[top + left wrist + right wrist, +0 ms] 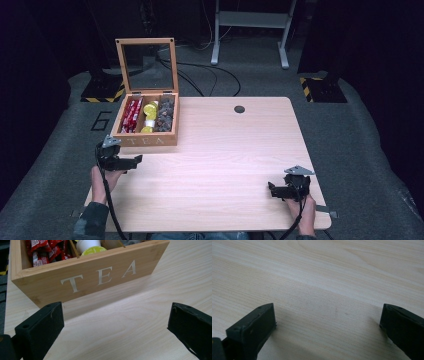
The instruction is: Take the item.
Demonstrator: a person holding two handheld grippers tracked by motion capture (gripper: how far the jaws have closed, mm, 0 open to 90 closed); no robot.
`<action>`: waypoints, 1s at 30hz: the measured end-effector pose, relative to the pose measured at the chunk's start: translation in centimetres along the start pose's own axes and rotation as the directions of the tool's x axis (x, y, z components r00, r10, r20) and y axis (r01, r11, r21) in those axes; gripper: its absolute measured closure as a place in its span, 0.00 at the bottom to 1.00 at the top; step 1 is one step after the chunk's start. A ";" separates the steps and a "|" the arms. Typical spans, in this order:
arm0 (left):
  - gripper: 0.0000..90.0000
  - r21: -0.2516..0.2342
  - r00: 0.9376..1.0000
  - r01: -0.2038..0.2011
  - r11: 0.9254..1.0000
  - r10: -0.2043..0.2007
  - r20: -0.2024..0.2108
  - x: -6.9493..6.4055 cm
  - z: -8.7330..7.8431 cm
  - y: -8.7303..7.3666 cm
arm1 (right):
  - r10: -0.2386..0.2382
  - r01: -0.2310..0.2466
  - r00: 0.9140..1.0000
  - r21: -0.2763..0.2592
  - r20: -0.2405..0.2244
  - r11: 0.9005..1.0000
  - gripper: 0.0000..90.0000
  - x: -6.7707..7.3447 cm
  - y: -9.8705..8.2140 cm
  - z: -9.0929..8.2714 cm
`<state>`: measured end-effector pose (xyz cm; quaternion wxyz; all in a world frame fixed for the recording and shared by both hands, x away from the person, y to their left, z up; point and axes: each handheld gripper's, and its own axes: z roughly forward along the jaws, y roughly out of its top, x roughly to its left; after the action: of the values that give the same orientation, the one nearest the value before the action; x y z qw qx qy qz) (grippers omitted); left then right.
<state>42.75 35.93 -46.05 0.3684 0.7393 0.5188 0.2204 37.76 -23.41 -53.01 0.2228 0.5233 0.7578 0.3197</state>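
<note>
Bamboo-coloured wood forms the tea box, which stands at the far left of the table with its glazed lid raised upright. The left gripper is held just in front of the box, jaws spread wide and empty; the right gripper rests near the table's near right edge, jaws likewise wide apart and holding nothing. It is judged that the box is about to be approached: the left gripper should be lifted above the front wall before reaching into a compartment, so that the box is not pushed. Red sachets and a yellow-lidded pod are seen close up in the left gripper view, along with the lettering; the dark contents of the third compartment are better seen from the high view.
</note>
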 end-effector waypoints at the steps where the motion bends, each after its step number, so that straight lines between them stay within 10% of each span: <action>1: 0.00 0.000 1.000 0.000 1.000 0.000 0.000 0.0 0.0 0.0 | 0.000 0.000 1.000 0.000 0.000 1.000 0.00 0.0 0.0 0.0; 30: 0.00 0.011 0.999 0.027 1.000 -0.027 0.030 2.3 1.3 5.8 | 0.001 -0.001 1.000 -0.001 0.001 1.000 0.00 0.0 0.0 0.0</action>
<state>48.02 36.57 -42.56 0.3749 0.7375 0.5243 0.2015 37.75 -23.40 -53.01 0.2233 0.5237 0.7572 0.3200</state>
